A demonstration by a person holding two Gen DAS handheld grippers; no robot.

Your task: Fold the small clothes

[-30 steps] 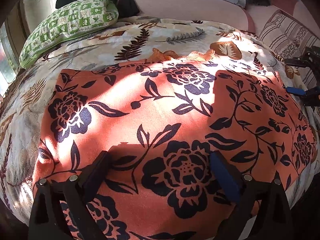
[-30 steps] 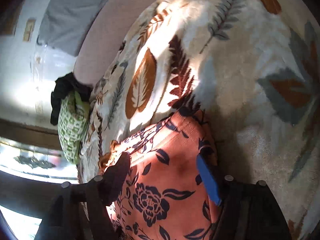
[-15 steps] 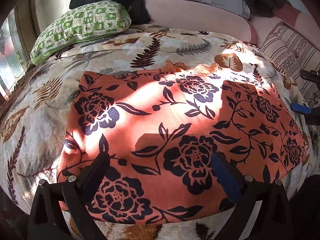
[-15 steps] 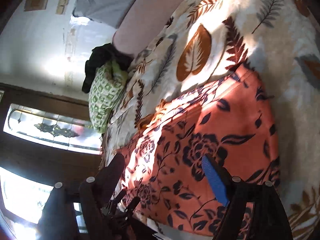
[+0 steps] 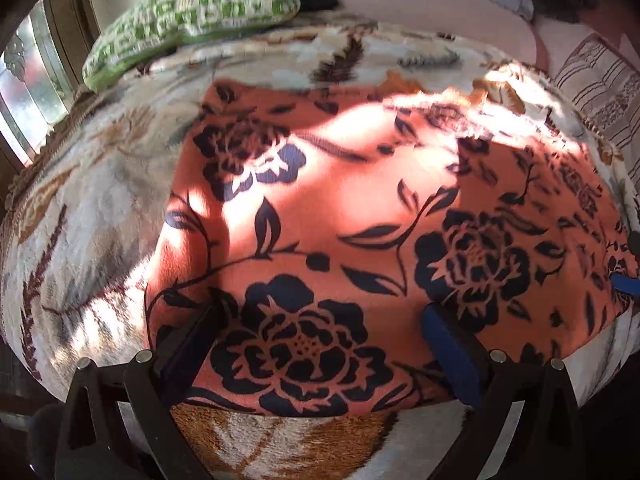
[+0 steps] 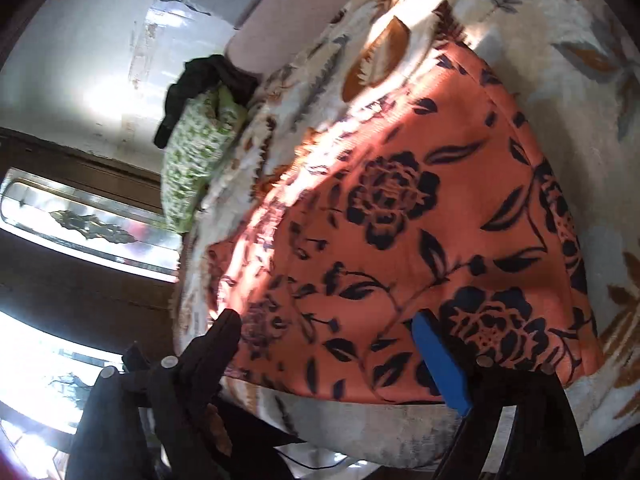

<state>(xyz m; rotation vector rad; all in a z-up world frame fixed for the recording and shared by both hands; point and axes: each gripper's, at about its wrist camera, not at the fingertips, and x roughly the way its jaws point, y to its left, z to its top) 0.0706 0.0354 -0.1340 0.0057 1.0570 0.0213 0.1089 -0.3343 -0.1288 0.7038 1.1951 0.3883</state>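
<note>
**One flat cloth, two open grippers at its near edge**

One blanket (image 5: pixel 100 208) with a leaf print covers the whole bed and serves as the landmark here. On the middle of the blanket lies the cloth (image 5: pixel 360 208), orange with dark flowers, spread flat in what looks like a single smooth layer, its near edge just short of the blanket's front drop. It reads as thin, light and limp: it should drape and slide rather than hold a shape, and the fuzzy blanket under it will likely drag at it a little. A pinch at a near corner or along the near hem seems the best hold, since a grip in the middle would only bunch it.

At the blanket's far left end sits a green pillow (image 5: pixel 192 8) with a black garment (image 6: pixel 200 80) bunched against it; a striped cushion (image 5: pixel 600 96) lies at the far right. Both are well apart from the cloth, so a band of bare blanket rings it on every side and leaves room to carry the near edge over.

The left gripper (image 5: pixel 320 344) hovers over the cloth's near hem, jaws wide apart, holding nothing. The right gripper (image 6: pixel 328 344) hangs over the near right corner, also spread and empty. Motion blur softens both views.
</note>
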